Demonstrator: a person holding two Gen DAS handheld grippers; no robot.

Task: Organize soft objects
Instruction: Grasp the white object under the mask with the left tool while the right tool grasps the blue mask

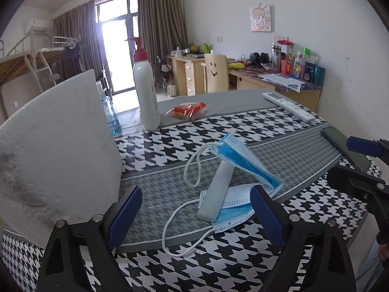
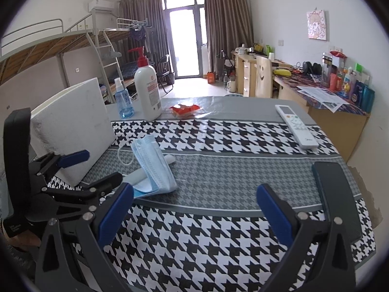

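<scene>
The blue mask (image 1: 239, 168) lies right in front of the left gripper (image 1: 195, 215), nearer than the right gripper (image 2: 194, 210), and both are wide open, holding nothing.

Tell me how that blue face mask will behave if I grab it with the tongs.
The face mask is probably floppy and light: it drapes over the grey stick. Its ear loops would likely dangle and snag.

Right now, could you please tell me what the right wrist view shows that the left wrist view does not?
Only the right wrist view shows the blue spray bottle whole. Only the left wrist view shows the lower mask pinned flat under the grey bar. Both share the draped mask, foam board, remote, phone and open tongs.
</scene>
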